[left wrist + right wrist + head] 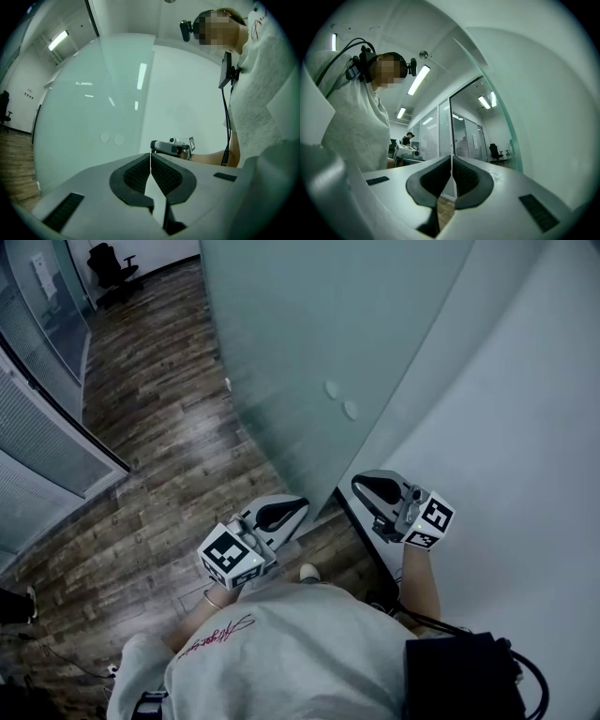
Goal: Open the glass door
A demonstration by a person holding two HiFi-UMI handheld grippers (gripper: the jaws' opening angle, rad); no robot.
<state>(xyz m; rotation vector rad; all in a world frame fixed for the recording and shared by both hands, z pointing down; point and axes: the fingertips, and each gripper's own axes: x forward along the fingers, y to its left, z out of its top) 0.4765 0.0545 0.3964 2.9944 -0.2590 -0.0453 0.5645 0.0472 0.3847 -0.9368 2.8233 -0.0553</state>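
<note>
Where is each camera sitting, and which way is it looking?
Head view: on the person's head, looking steeply down at the glass door, wood floor, left gripper, right gripper and shirt.
Left gripper view: on the left gripper, looking along its shut jaws at the door; the right gripper and shirt show.
Right gripper view: on the right gripper, looking along its shut jaws toward glass office walls; the shirt shows.
Shared: head and left gripper views both show the door and right gripper.
</note>
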